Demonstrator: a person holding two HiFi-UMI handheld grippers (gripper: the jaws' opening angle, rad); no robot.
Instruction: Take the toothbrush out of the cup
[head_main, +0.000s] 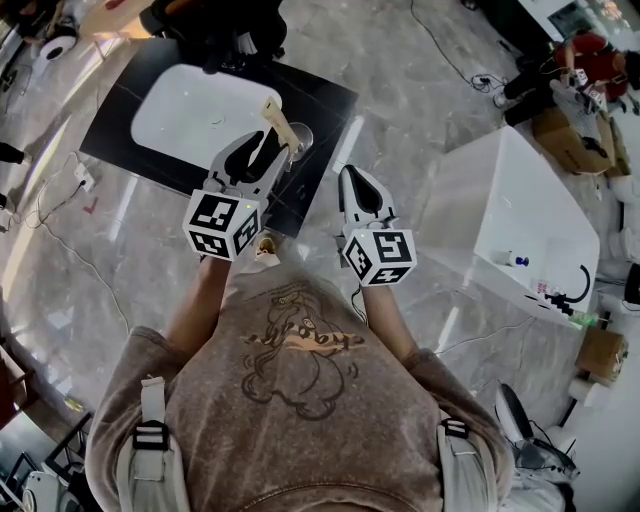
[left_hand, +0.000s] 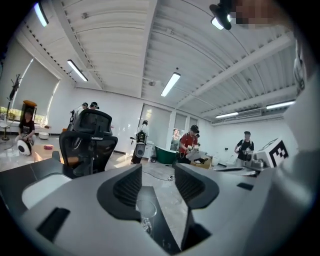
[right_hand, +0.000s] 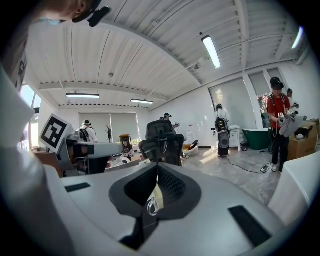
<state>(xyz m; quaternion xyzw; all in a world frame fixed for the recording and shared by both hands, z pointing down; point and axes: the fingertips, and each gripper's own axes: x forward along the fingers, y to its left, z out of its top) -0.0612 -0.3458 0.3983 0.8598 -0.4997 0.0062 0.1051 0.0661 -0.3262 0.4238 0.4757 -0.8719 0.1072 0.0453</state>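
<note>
Jaws of left gripper apart, toothbrush in cup just beyond

Clear, seemingly glass cup; glossy dark table; matt ribbed fingers

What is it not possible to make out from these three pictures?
- The toothbrush, lower end: head view, too small, inside the cup.
- The cup: left gripper view, partly hidden by the open left tongs.
- The cup and toothbrush: right gripper view, only a sliver shows below the shut right tongs.
</note>
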